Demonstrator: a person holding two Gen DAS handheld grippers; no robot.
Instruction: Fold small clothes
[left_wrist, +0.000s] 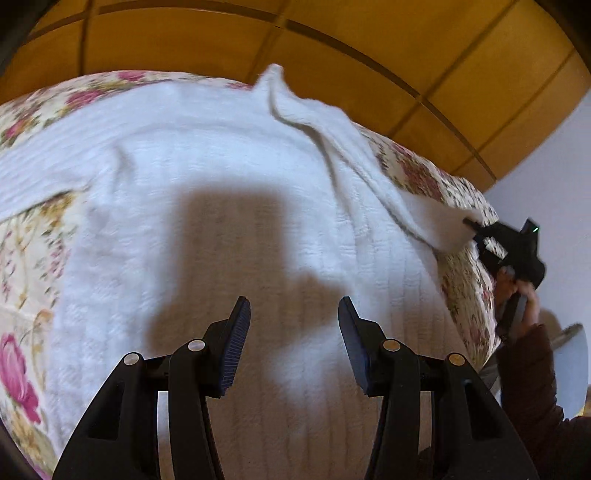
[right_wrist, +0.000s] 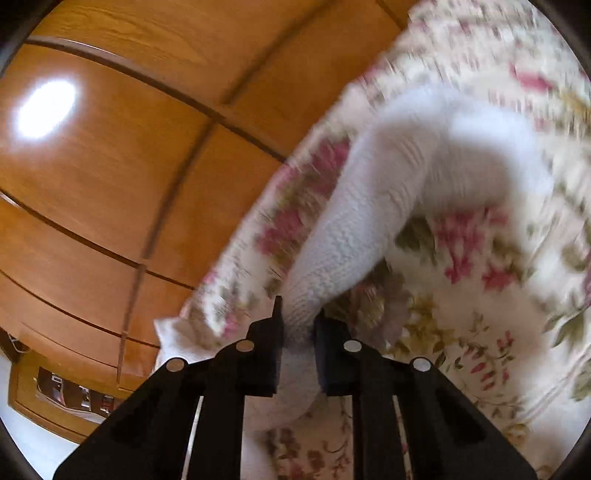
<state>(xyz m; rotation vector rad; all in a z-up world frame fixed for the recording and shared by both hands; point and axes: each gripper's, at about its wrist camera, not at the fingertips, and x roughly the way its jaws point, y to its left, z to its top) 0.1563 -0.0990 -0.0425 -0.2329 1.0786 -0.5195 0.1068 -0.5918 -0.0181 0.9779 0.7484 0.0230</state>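
Note:
A white knitted sweater (left_wrist: 207, 177) lies spread over a floral bedspread (left_wrist: 26, 229). My left gripper (left_wrist: 294, 317) hovers open just above the sweater's body, nothing between its fingers. One long sleeve (left_wrist: 369, 162) stretches off to the right, where my right gripper (left_wrist: 476, 227) is shut on its cuff. In the right wrist view the sleeve (right_wrist: 354, 221) runs up from the shut right gripper (right_wrist: 297, 321), lifted off the bedspread (right_wrist: 480, 332). A hand (left_wrist: 524, 295) holds the right gripper.
Wooden wardrobe panels (left_wrist: 332, 40) stand behind the bed, also filling the left of the right wrist view as wardrobe panels (right_wrist: 110, 184). The bed's right edge (left_wrist: 480, 325) drops off next to a white wall (left_wrist: 554, 177). A dark sleeve (left_wrist: 532, 387) reaches in at the right.

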